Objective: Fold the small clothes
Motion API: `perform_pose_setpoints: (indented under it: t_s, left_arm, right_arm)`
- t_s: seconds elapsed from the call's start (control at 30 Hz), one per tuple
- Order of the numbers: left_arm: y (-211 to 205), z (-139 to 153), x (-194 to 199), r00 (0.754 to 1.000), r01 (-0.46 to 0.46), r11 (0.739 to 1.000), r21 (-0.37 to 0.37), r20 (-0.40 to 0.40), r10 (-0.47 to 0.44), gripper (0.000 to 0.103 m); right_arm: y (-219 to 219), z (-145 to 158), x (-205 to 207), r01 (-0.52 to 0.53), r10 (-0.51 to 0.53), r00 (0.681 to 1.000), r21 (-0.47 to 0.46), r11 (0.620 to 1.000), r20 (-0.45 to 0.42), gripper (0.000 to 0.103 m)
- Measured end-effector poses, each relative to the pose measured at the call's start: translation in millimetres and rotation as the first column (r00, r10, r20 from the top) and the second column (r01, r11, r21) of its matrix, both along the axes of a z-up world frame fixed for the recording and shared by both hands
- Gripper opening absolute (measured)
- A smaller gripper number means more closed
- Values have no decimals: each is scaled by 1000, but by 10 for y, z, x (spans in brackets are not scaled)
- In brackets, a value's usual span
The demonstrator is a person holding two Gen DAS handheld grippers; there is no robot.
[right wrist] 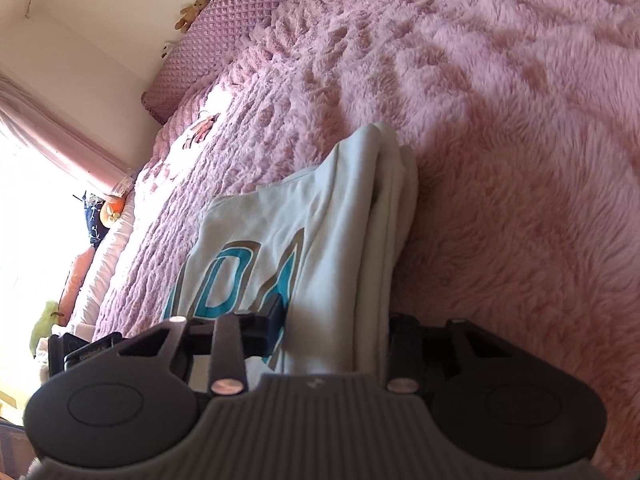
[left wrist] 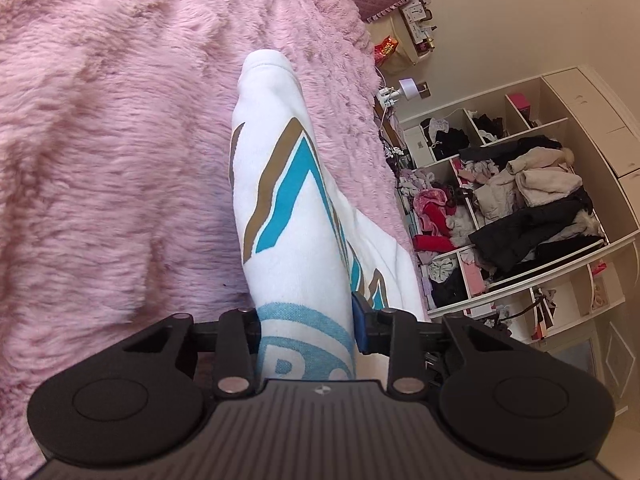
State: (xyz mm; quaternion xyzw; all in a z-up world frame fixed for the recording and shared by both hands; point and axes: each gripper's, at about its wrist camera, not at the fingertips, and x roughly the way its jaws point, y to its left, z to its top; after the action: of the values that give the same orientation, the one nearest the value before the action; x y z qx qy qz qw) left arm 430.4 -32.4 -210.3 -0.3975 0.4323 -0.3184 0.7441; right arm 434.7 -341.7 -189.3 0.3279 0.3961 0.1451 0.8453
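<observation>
A white garment (left wrist: pixel 288 216) with teal and tan lettering lies in folded layers on the fluffy pink blanket (left wrist: pixel 120 140). My left gripper (left wrist: pixel 306 320) is shut on one end of it, with the cloth pinched between the fingers. In the right wrist view the same white garment (right wrist: pixel 320 240) shows its stacked folds. My right gripper (right wrist: pixel 334 332) is shut on that end, and the cloth hides the fingertips.
The pink blanket (right wrist: pixel 500 160) covers the bed. A quilted mauve pillow (right wrist: pixel 224 40) lies at the head. Open white shelves (left wrist: pixel 520 208) stuffed with clothes stand beyond the bed's edge. A bright window with a pink curtain (right wrist: pixel 48 128) is on the far side.
</observation>
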Motion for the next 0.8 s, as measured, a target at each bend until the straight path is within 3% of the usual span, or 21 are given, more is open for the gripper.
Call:
perform_pose_setpoints:
  t_s: [0.1, 0.23, 0.57, 0.8]
  left_arm:
    - [-22, 216, -39, 1000, 17, 1000, 21, 6, -17, 32]
    - [34, 608, -193, 997, 32, 998, 62, 72, -37, 32]
    - [680, 1566, -911, 981, -29, 995, 94, 193, 11, 32]
    - [1224, 1700, -1452, 977, -90, 989, 113, 202, 66, 32]
  right_arm:
    - [87, 212, -44, 7, -7, 1000, -36, 999, 3, 29]
    - [141, 519, -180, 9, -9, 999, 4, 1000, 38, 29]
    - [816, 1559, -803, -101, 101, 980, -9, 995, 173, 29]
    - [1476, 1830, -1350, -165, 164, 963, -15, 986, 213, 28]
